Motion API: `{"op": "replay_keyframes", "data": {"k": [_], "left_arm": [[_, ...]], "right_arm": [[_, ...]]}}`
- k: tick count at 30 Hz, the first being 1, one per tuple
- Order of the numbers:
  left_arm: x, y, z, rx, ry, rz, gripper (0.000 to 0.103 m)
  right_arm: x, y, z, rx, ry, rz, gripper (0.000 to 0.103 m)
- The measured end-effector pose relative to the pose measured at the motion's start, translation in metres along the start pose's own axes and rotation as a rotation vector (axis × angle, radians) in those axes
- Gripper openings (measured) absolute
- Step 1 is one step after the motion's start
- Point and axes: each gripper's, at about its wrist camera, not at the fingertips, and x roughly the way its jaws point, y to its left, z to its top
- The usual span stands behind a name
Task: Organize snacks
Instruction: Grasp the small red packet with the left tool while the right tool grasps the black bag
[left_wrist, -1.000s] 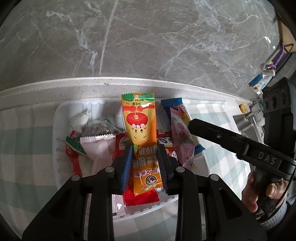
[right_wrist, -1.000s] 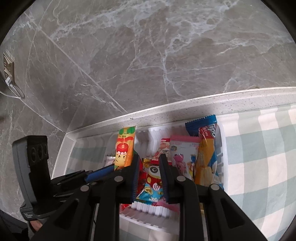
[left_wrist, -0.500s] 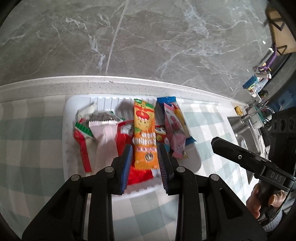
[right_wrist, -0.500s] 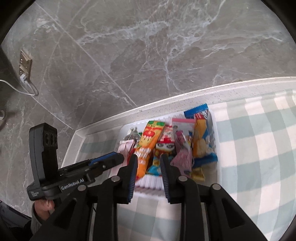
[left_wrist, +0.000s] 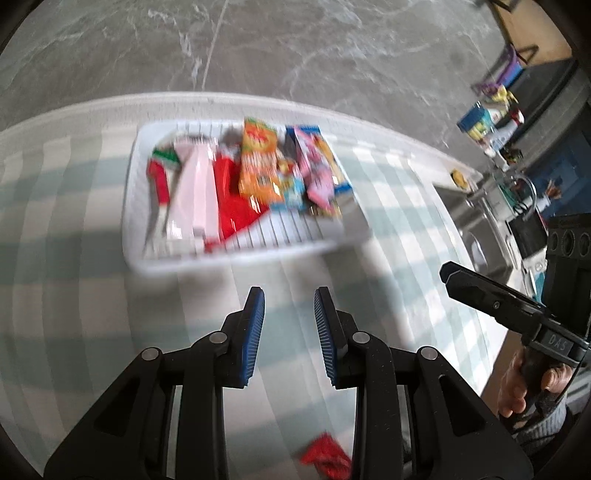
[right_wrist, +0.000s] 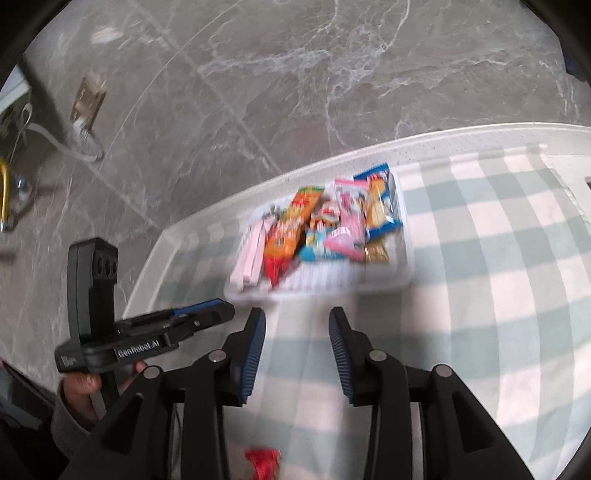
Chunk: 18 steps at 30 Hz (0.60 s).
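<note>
Checked cloth (left_wrist: 92, 325) under both hand-held grippers: left narrow, right opening, both empty

Checked cloth (right_wrist: 480, 258) covers the counter. Grey marble wall (right_wrist: 295, 74) behind; socket with white cable (right_wrist: 86, 107) at left. Sink (left_wrist: 476, 236) at counter's right end.
</note>
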Motion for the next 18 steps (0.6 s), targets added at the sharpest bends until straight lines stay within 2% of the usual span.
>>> {"op": "replay_keyframes", "data": {"k": [6, 13, 18], "left_arm": [[-0.005, -0.013, -0.055, 0.007, 0.065, 0.001, 0.027], [-0.011, -0.031, -0.116, 0.008, 0.138, 0.020, 0.027], [-0.012, -0.043, -0.151, -0.036, 0.170, 0.029, 0.030]], "right_arm": [[-0.012, 0.014, -0.053, -0.138, 0.070, -0.004, 0.042], [-0.019, 0.040, -0.115, -0.399, 0.175, 0.040, 0.046], [-0.020, 0.053, -0.147, -0.572, 0.235, 0.050, 0.051]]}}
